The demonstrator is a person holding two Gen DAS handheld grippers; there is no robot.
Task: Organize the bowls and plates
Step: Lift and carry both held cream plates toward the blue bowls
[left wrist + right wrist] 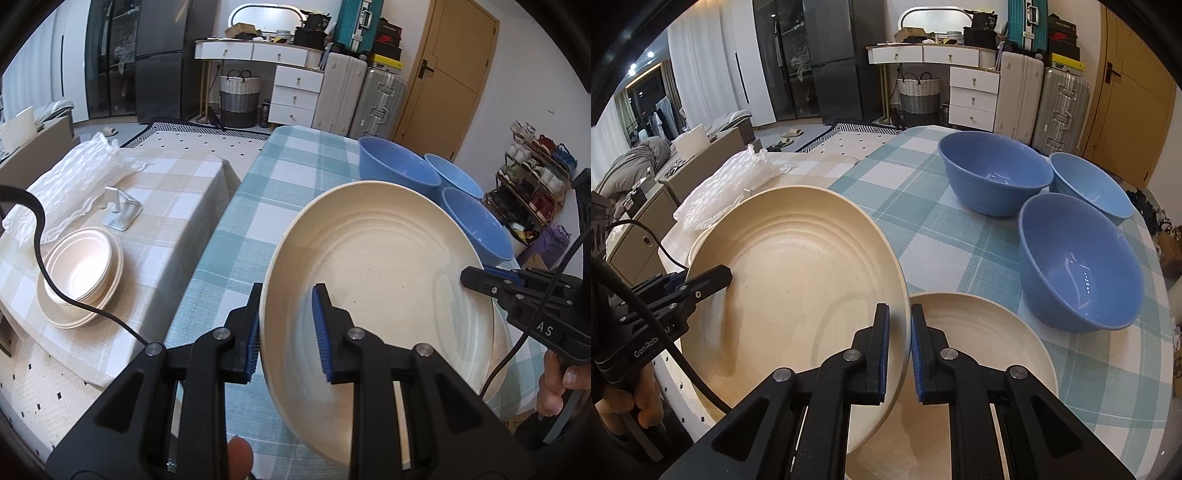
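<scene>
While we are holding the round cream plate with ridged rings (pixel 380 273) tilted above the teal-and-white checked tablecloth (pixel 258 206), both of our tools are gripping it from opposite edges. Our left gripper (pixel 286 332) is pinching the plate's near-left rim between its blue pads, one pad (pixel 320 332) lying against the inner face and the other behind the rim. Our right gripper (pixel 899 350) is pinching the plate's right rim, its jaws pressed almost together on the thin edge; in the left wrist view we are seeing it reach in from the right (pixel 480 282). A second cream plate (pixel 982 339) is lying flat on the cloth just under and to the right of the raised one. Three blue plastic bowls (pixel 995 171) are sitting upright farther back on the right, close together, the nearest (pixel 1078 262) being the largest in view. Off to the left, on the beige checked tablecloth (pixel 177 192), a stack of cream bowls on a cream plate (pixel 81 273) is resting, with a small metal stand (pixel 120 212) and crumpled clear plastic wrap (pixel 74 177) beyond it.
</scene>
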